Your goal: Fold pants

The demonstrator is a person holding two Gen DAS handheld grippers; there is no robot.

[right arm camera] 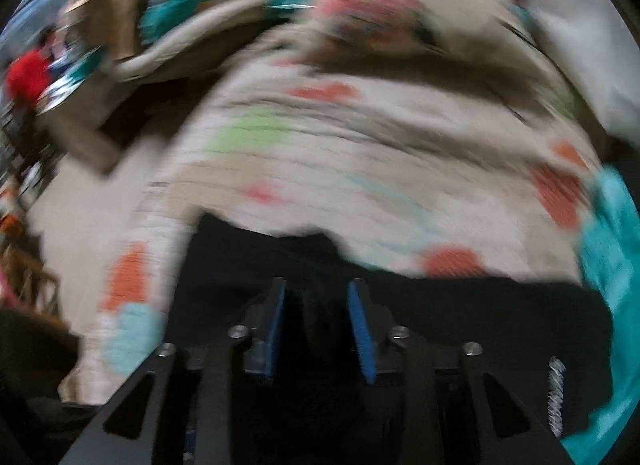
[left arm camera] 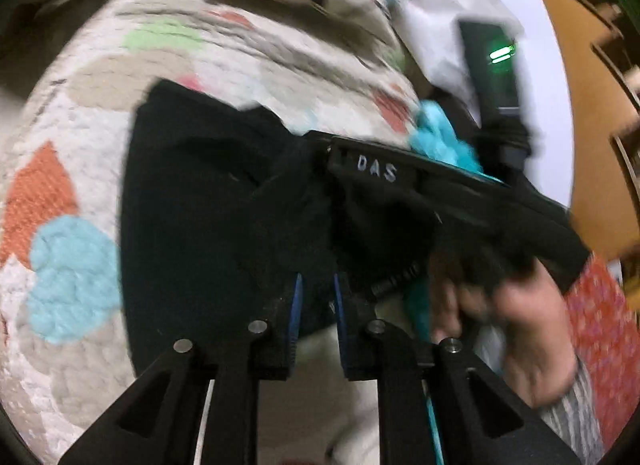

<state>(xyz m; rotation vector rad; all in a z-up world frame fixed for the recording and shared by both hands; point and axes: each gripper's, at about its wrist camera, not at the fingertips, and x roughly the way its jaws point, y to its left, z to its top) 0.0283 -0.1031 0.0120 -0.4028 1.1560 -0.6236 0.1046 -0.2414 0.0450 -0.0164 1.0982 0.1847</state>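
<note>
Your pants [left arm camera: 208, 201] sit bunched on the quilt [left arm camera: 72, 153]. Left gripper [left arm camera: 316, 305] and right gripper [right arm camera: 318, 317] are both slightly parted with black cloth between; can't tell if they're really pinching. Swing this fast and a layer could slip out.

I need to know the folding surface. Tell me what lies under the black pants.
The black pants lie on a white quilted blanket with coloured patches. What is beneath the blanket is covered; the part directly under the pants is hidden.
</note>
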